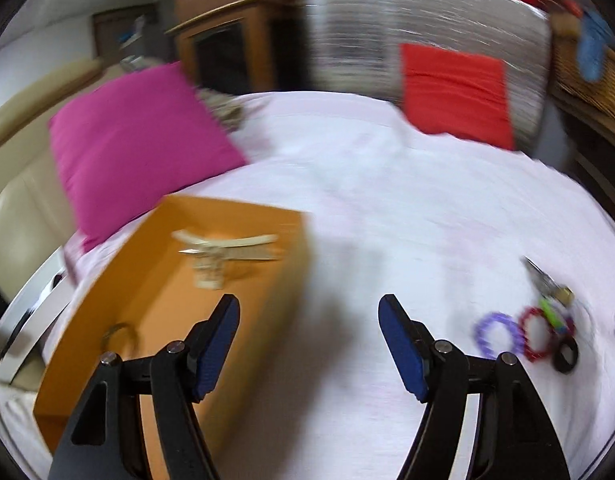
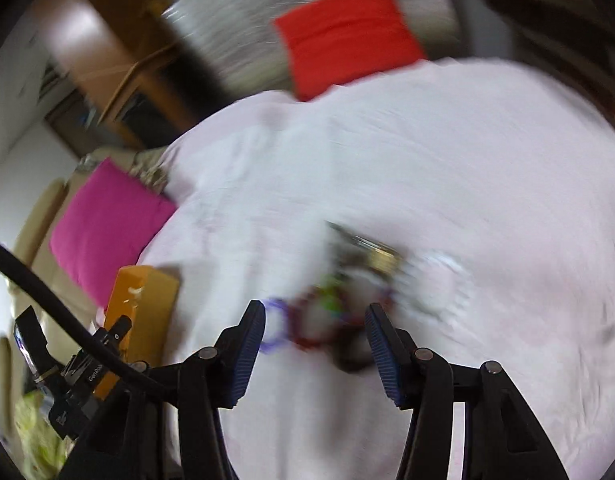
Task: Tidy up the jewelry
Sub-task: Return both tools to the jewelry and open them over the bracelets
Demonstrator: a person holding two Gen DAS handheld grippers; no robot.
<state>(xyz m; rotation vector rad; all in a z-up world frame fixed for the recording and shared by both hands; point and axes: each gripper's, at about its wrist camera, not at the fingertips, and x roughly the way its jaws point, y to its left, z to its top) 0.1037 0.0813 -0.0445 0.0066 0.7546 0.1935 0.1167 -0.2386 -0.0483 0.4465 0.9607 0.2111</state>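
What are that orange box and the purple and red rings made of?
The orange box looks like matte cardboard: flat, dull walls with straight folded edges. The purple ring and red ring look like beaded or coiled plastic, judging by their bumpy outlines and saturated colour, though motion blur leaves that uncertain.

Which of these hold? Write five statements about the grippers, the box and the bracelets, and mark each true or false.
1. The left gripper is open and holds nothing. True.
2. The orange box lies on the white sheet. True.
3. The purple bracelet is inside the orange box. False: it lies on the sheet, beside the red bracelet.
4. The right gripper is shut on the red bracelet. False: it is open, with the bracelets lying beyond its fingertips.
5. A pink cushion sits beyond the orange box. True.
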